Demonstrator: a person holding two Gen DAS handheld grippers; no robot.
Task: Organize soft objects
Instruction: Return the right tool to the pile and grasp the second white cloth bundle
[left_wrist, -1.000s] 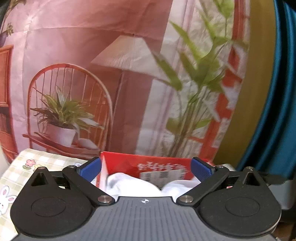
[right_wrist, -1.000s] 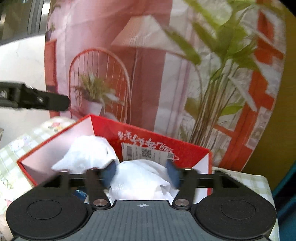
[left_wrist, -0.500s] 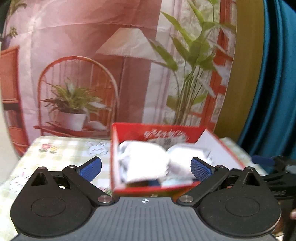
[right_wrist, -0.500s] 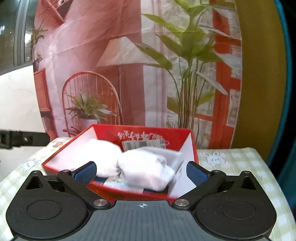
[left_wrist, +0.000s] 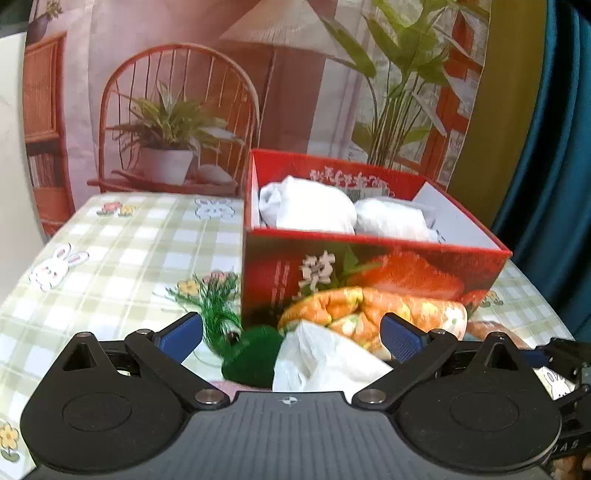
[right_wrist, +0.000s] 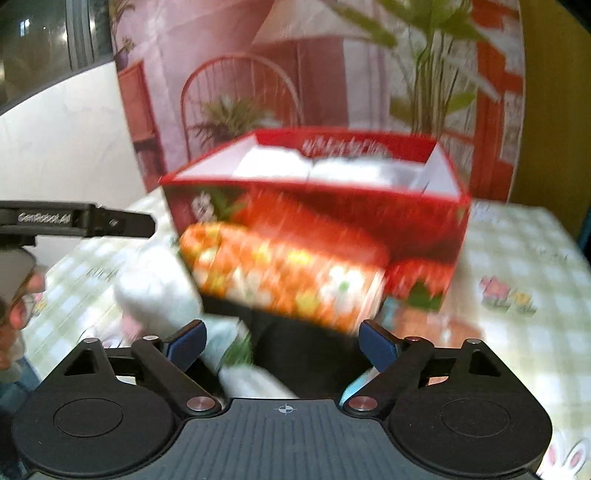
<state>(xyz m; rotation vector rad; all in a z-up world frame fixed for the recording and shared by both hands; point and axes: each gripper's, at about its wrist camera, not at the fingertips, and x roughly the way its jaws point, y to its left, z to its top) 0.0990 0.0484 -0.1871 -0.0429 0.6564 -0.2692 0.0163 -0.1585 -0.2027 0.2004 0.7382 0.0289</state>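
A red box (left_wrist: 369, 266) stands on the checked tablecloth and holds two white rolled cloths (left_wrist: 310, 208). In front of it lie an orange flowered roll (left_wrist: 373, 310), a white cloth (left_wrist: 325, 362) and a dark green soft thing (left_wrist: 251, 354). My left gripper (left_wrist: 291, 336) is open and empty, just short of this pile. In the blurred right wrist view the red box (right_wrist: 332, 206), the orange roll (right_wrist: 280, 280) and a white cloth (right_wrist: 159, 291) show. My right gripper (right_wrist: 282, 343) is open and empty above the pile.
The checked tablecloth (left_wrist: 122, 251) spreads to the left of the box. A printed backdrop (left_wrist: 184, 92) hangs behind the table. A blue curtain (left_wrist: 554, 147) is at the right. The left gripper's arm (right_wrist: 74, 221) shows at the left of the right wrist view.
Both grippers have pulled back from over the box and dropped lower. The box front and the pile of soft things before it have come into view. The right gripper opened.
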